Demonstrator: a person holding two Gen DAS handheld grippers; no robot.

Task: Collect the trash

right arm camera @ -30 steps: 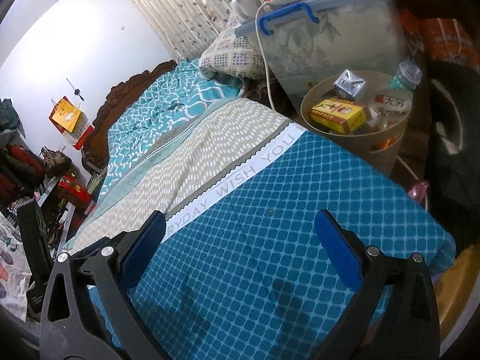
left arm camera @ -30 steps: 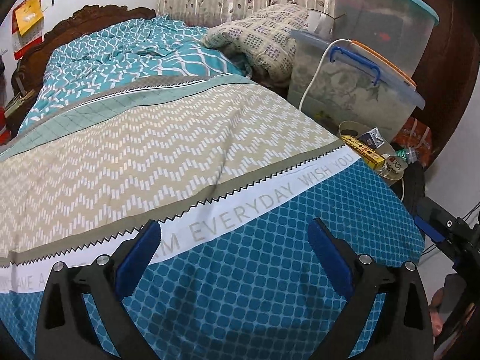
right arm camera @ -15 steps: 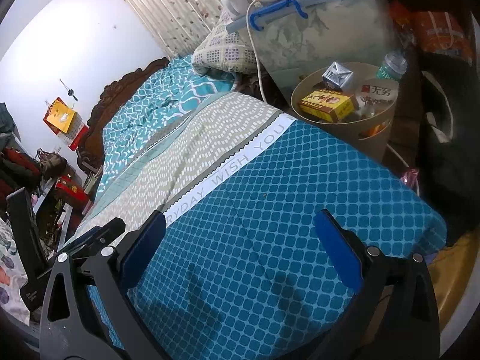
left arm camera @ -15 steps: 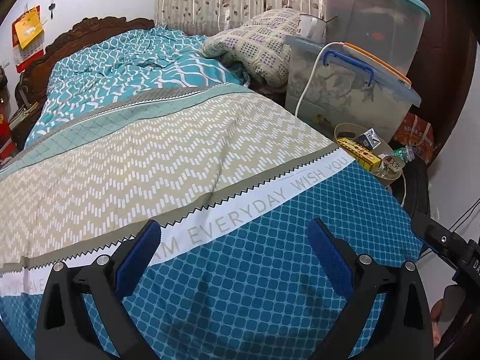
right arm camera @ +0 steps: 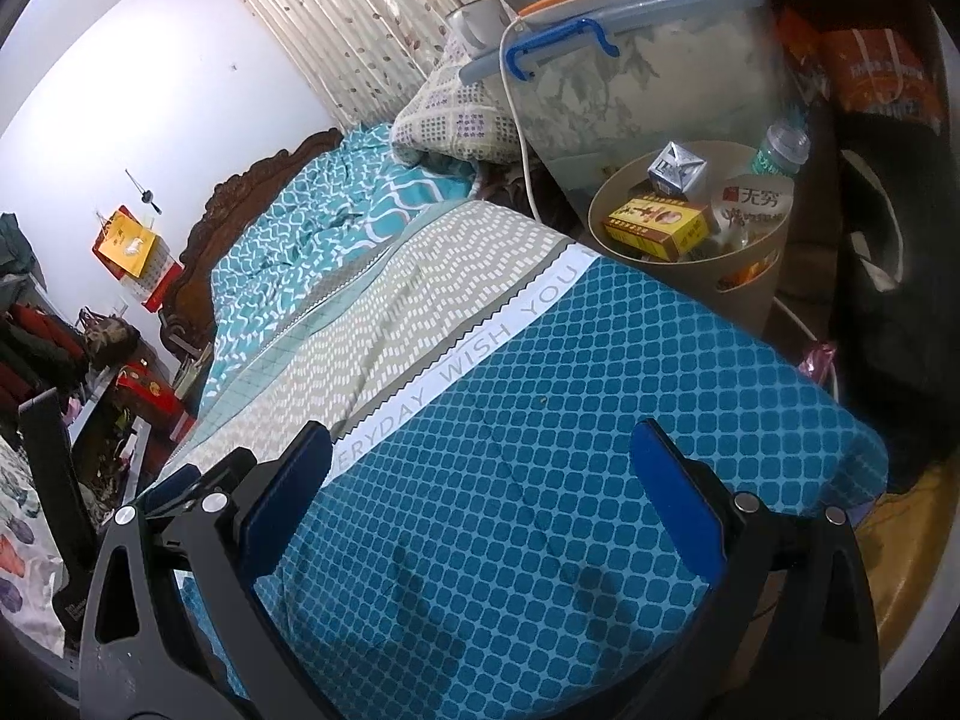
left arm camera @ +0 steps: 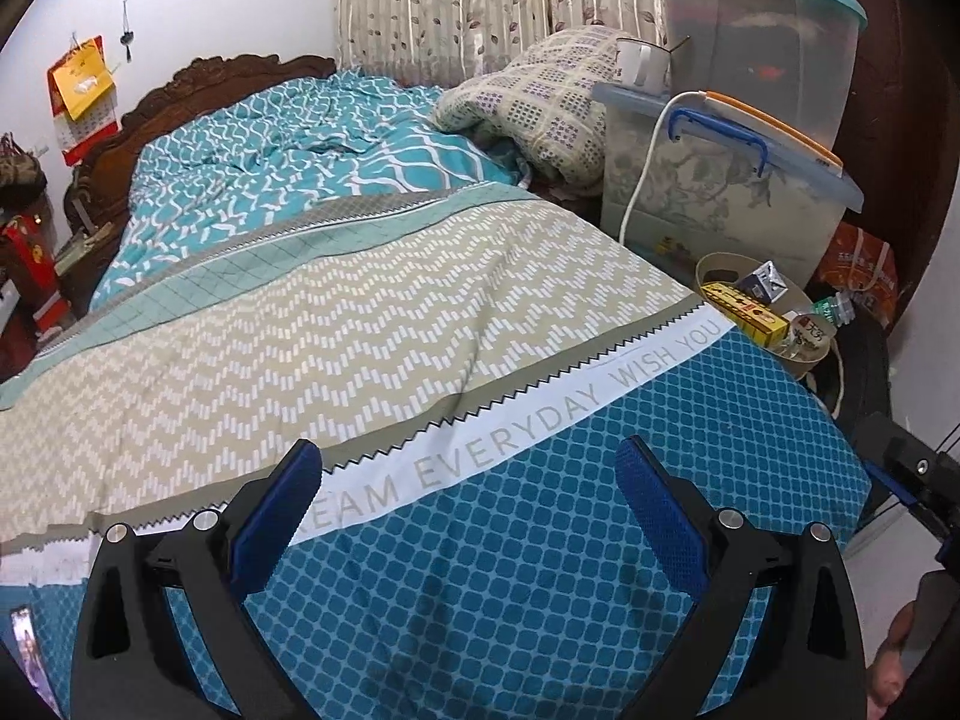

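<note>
- The left gripper [left arm camera: 468,480], black with blue ribbed pads, hangs above the foot of the bed; its two fingers are spread wide and there is nothing between them
- The right gripper [right arm camera: 480,462], of the same make, is also over the blue part of the cover; its fingers are wide apart and they hold nothing
- The patterned bed cover [left arm camera: 372,324] has a dark blue honeycomb part, a white band with grey letters, and a beige zigzag part; no loose thing lies on the part I can see
- The round beige plastic waste bin [right arm camera: 753,291] stands on the floor just beside the far corner of the bed; the trash is inside it: a yellow cardboard box [right arm camera: 657,225], a small crumpled silver carton [right arm camera: 678,171] and a white round cup lid with red print [right arm camera: 753,207]
- A clear plastic bottle with green label [right arm camera: 780,150] leans at the far rim of the bin
- A large clear storage box with blue handle [left arm camera: 720,192] stands behind the bin; a white cable [left arm camera: 645,162] hangs down its front
</note>
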